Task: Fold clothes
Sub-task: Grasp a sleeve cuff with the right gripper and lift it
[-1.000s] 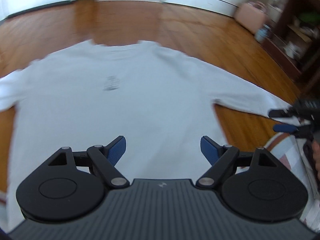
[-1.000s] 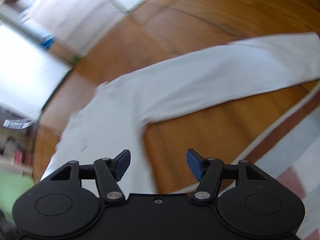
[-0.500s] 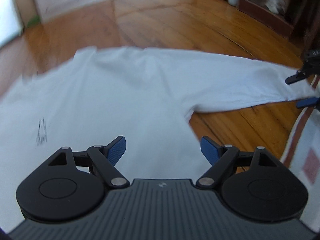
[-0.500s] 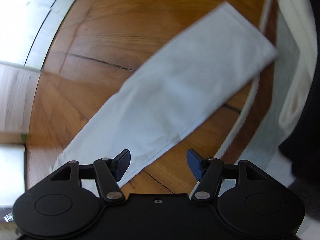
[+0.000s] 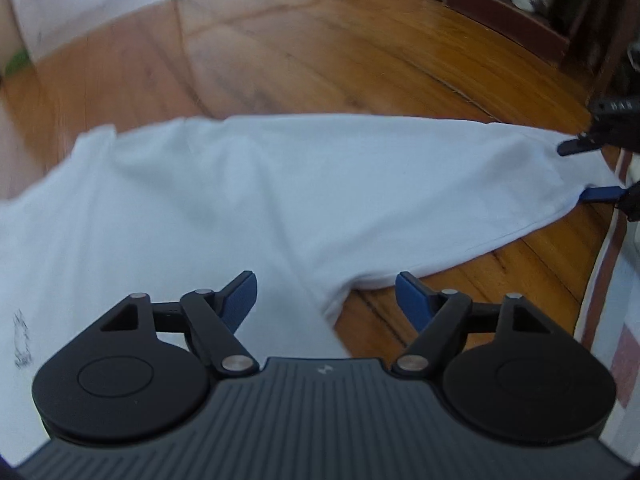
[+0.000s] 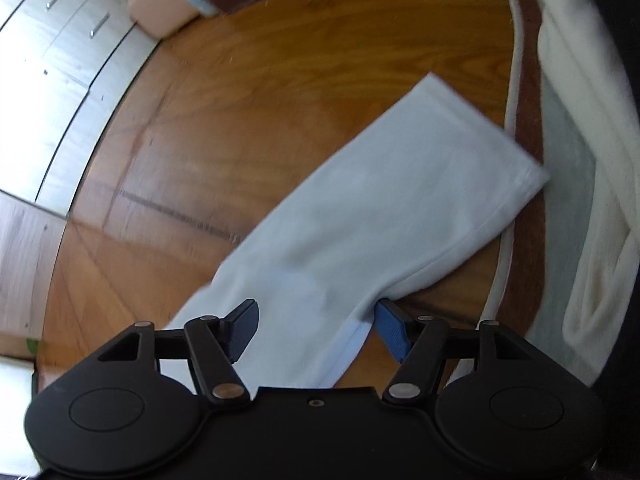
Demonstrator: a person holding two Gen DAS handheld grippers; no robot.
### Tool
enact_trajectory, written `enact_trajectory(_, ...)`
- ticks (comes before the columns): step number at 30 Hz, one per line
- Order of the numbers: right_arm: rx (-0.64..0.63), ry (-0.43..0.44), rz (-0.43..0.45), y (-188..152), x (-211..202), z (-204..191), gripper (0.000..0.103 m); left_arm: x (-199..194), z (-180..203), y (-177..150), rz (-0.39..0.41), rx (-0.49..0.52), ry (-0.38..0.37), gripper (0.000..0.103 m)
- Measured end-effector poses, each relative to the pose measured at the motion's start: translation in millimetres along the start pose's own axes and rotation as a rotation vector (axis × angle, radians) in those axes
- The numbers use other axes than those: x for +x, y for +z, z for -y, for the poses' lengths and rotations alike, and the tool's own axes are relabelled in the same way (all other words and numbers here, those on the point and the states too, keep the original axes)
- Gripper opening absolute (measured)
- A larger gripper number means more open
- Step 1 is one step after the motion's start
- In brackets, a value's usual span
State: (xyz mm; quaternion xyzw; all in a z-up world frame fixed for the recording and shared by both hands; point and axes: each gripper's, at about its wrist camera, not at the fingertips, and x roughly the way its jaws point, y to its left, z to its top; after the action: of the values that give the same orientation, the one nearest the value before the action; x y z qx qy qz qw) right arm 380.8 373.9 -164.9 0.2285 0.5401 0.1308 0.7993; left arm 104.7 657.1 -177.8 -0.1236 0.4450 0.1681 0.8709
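Note:
A white long-sleeved shirt (image 5: 208, 208) lies flat on the wooden floor, with its right sleeve (image 5: 460, 184) stretched out to the right. My left gripper (image 5: 326, 292) hovers low over the armpit where the sleeve meets the body. Its jaws are closing, with that corner of cloth between them and the pads clear of it. In the right wrist view, my right gripper (image 6: 318, 316) stands open astride the sleeve (image 6: 400, 208), and its right finger (image 6: 390, 322) is against the sleeve's edge. The cuff (image 6: 484, 128) lies ahead of it. The left wrist view shows the right gripper (image 5: 588, 170) at the sleeve's far end.
A rug with a brown border (image 6: 528, 80) runs along the right, under the cuff's tip, with a cream cloth (image 6: 588, 160) on it. A pink bin (image 6: 160, 12) and a dark wooden shelf (image 5: 520, 8) stand at the back. White drawers (image 6: 60, 60) line the far wall.
Both grippers came down toward the shirt. The left one swung from over the shirt's body to the armpit and its jaws narrowed. The right one rolled and settled astride the sleeve.

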Motion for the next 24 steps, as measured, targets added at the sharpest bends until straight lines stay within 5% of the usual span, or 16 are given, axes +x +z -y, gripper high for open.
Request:
enact_trajectory(2,-0.067,-0.015,0.037,0,1,-2,0.056,5,-5,-6,-0.004,0.013,0.009,0.065)
enact_trajectory(4,-0.163,-0.047,0.052,-1,6,-8,0.006,6,-8,-9,0.003,0.014,0.025,0.065)
enact_trajectory(6,-0.294,-0.039,0.116,-8,3,-18,0.005,-1,-17,-7,-0.009,-0.039,0.001,0.065)
enact_trajectory(10,-0.573,0.077,0.251,-35,-18,-75,0.005,-42,-73,-13,0.085,-0.304,-0.159,0.065)
enact_trajectory(14,-0.739,0.327,0.268,-78,-49,-154,0.005,-85,-125,-21,0.181,-0.403,-0.116,0.065)
enact_trajectory(20,-0.914,0.723,0.19,-160,-106,-252,0.005,-124,-166,-38,0.235,-0.438,-0.011,0.066)
enact_trajectory(23,-1.024,0.847,0.076,-208,-111,-278,0.01,-133,-190,-61,0.226,-0.546,0.05,0.067)
enact_trajectory(24,-1.076,0.867,-0.011,-226,-110,-283,0.02,-134,-200,-71,0.214,-0.589,0.067,0.067)
